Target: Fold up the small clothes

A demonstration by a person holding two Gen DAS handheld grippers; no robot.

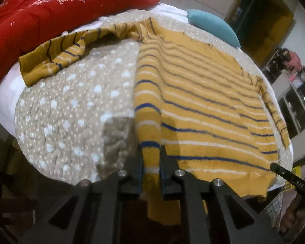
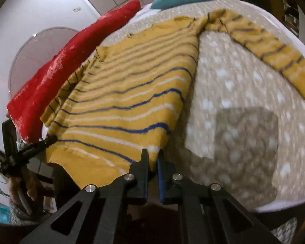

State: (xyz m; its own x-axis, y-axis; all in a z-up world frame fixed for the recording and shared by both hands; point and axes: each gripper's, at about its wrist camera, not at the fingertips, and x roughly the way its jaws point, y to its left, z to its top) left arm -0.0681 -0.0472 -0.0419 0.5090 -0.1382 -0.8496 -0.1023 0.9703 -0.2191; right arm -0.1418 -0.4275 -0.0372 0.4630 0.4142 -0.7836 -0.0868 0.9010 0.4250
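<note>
A mustard-yellow sweater with blue and white stripes [image 1: 203,105] lies spread on a beige dotted quilt [image 1: 71,111]. My left gripper [image 1: 151,152] is shut on the sweater's bottom hem at its left corner. My right gripper [image 2: 152,154] is shut on the hem's other corner; the sweater [image 2: 122,101] stretches away from it. One sleeve [image 1: 50,59] lies out to the left, and the other sleeve [image 2: 274,48] lies out to the right. The right gripper's tip [image 1: 282,171] shows at the hem in the left wrist view; the left gripper [image 2: 40,144] shows in the right wrist view.
A red pillow [image 1: 61,14] lies along the far left side of the bed, and a teal cushion [image 1: 213,26] sits at the far end. The quilt's near edge [image 2: 274,203] drops off close to my grippers. Shelves and furniture [image 1: 290,77] stand to the right.
</note>
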